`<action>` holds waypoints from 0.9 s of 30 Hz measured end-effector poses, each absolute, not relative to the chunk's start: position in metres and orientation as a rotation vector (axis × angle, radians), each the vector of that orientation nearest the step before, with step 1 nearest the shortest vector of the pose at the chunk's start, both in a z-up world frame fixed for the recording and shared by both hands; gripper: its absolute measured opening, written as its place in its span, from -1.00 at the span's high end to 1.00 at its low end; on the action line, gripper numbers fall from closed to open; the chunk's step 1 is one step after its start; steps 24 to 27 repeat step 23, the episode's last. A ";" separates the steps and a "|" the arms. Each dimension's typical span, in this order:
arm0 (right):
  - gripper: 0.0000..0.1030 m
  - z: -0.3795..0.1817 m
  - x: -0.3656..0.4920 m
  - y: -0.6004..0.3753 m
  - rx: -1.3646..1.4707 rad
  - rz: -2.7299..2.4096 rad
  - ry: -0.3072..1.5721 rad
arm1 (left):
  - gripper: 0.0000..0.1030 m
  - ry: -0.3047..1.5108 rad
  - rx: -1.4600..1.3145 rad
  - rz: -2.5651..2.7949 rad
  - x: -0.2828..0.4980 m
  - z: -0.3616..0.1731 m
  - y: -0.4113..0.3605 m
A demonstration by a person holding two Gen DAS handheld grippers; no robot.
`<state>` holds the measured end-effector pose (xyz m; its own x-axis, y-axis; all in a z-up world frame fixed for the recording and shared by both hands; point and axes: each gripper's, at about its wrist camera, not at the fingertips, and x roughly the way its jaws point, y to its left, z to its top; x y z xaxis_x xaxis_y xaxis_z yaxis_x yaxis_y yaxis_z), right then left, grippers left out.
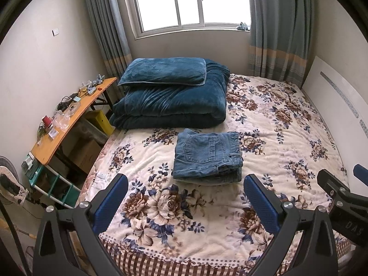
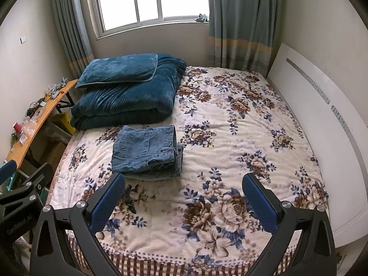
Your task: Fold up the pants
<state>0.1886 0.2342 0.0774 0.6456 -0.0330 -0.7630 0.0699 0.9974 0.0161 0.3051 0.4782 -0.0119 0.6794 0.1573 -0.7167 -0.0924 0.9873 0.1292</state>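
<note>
Pants folded into compact stack, frame centre, on bedspread. Left gripper, right gripper: jaws wide apart, empty. Denim likely heavy, soft; take by thick folded edge.

Desk clutter too small; pants inner folds hidden.

Folded jeans on bed, tongs apart.

The left gripper has its jaws spread wide, holding nothing. The right gripper is likewise agape, just beside it.
</note>
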 end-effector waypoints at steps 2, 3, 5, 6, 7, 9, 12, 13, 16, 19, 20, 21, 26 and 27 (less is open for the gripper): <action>-1.00 0.076 0.189 0.235 0.047 -0.056 0.870 | -1.00 0.813 0.086 0.140 0.306 -0.012 0.478; -1.00 0.076 0.189 0.235 0.048 -0.056 0.872 | -1.00 0.814 0.085 0.139 0.306 -0.012 0.479; -1.00 0.075 0.188 0.237 0.048 -0.057 0.873 | -1.00 0.812 0.088 0.141 0.306 -0.012 0.478; -1.00 0.076 0.188 0.236 0.050 -0.058 0.872 | -1.00 0.812 0.087 0.140 0.306 -0.012 0.478; -1.00 0.075 0.188 0.237 0.050 -0.058 0.872 | -1.00 0.812 0.086 0.139 0.305 -0.012 0.478; -1.00 0.076 0.189 0.235 0.050 -0.056 0.871 | -1.00 0.809 0.087 0.142 0.305 -0.012 0.479; -1.00 0.076 0.190 0.234 0.050 -0.056 0.872 | -1.00 0.809 0.089 0.141 0.306 -0.011 0.479; -1.00 0.076 0.189 0.236 0.051 -0.057 0.871 | -1.00 0.808 0.090 0.142 0.306 -0.011 0.479; -1.00 0.077 0.190 0.234 0.051 -0.056 0.872 | -1.00 0.810 0.088 0.142 0.305 -0.012 0.479; -1.00 0.077 0.190 0.233 0.051 -0.056 0.872 | -1.00 0.799 0.089 0.143 0.306 -0.011 0.479; -1.00 0.076 0.189 0.235 0.052 -0.056 0.872 | -1.00 0.790 0.090 0.146 0.305 -0.010 0.480; -1.00 0.077 0.191 0.233 0.048 -0.054 0.872 | -1.00 0.789 0.086 0.147 0.305 -0.009 0.482; -1.00 0.076 0.189 0.234 0.052 -0.055 0.871 | -1.00 0.793 0.080 0.146 0.307 -0.009 0.485; -1.00 0.076 0.189 0.234 0.052 -0.055 0.871 | -1.00 0.793 0.080 0.146 0.307 -0.009 0.485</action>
